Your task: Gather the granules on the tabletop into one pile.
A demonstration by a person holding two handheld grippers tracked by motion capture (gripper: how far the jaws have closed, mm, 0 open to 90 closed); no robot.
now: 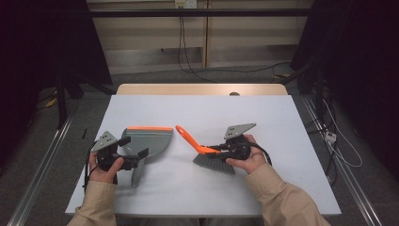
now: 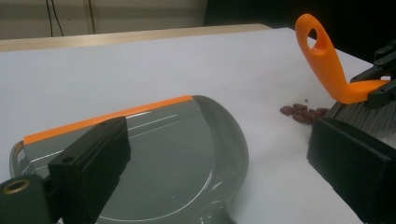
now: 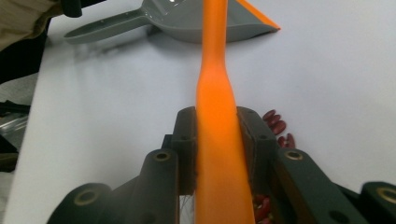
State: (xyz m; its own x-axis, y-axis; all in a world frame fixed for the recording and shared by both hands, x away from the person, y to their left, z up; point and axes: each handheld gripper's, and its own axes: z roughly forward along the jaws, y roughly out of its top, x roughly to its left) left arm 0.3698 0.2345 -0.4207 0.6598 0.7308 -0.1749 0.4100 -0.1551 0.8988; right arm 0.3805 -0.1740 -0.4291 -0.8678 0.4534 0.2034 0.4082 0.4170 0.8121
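A grey dustpan (image 1: 149, 140) with an orange lip lies flat on the white tabletop (image 1: 263, 117), its handle (image 1: 137, 175) pointing toward me. My left gripper (image 1: 134, 146) hovers over the pan's rear, jaws wide apart and touching nothing; in the left gripper view the dustpan (image 2: 177, 154) lies between and below them. My right gripper (image 1: 212, 149) is shut on the orange handle (image 1: 188, 137) of a hand brush, whose grey bristles (image 1: 214, 163) rest on the table. The right gripper view has the orange handle (image 3: 215, 88) clamped between the pads. Small red beans (image 2: 301, 112) lie by the bristles.
More red beans (image 3: 275, 123) lie just right of the brush handle in the right gripper view. A wooden table edge (image 1: 202, 88) runs behind the white top. Cables (image 1: 339, 141) lie on the floor to the right, and metal rails flank the table.
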